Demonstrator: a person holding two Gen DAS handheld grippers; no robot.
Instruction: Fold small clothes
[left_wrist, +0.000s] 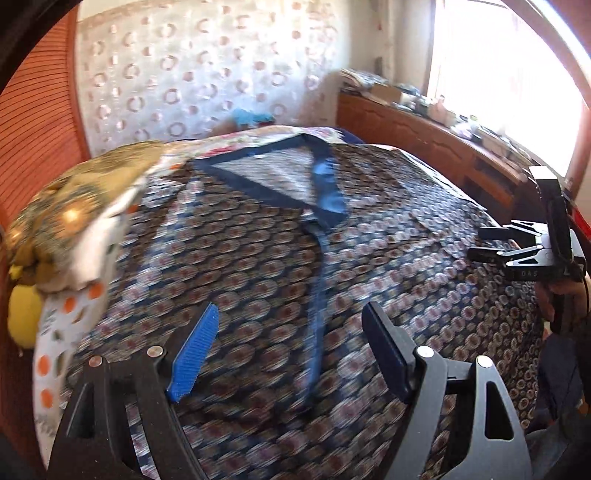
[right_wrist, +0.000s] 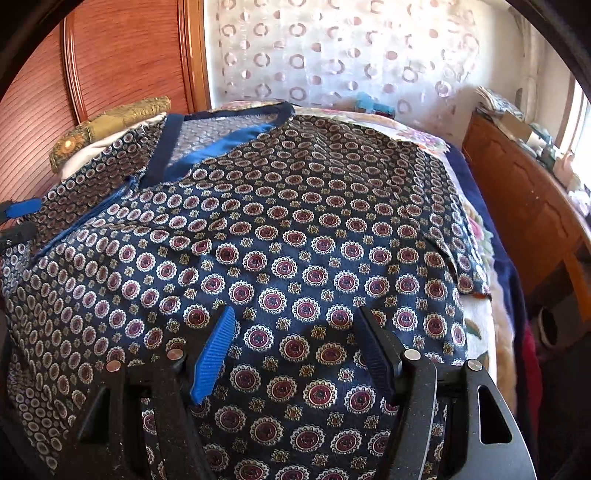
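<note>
Bed: patterned garment spread flat (pillows beside).

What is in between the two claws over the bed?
Only the patterned garment spread on the bed. In the left wrist view it fills the stretch from the left gripper across to the right gripper; nothing else lies there.

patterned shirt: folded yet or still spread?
Spread. The patterned shirt lies flat across the bed, V-neck collar showing; no fold visible. Both grippers hover open above it.

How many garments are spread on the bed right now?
1: a patterned shirt spread flat under both open grippers, left gripper and right gripper. Folded fabrics by the headboard may hide more.
</note>
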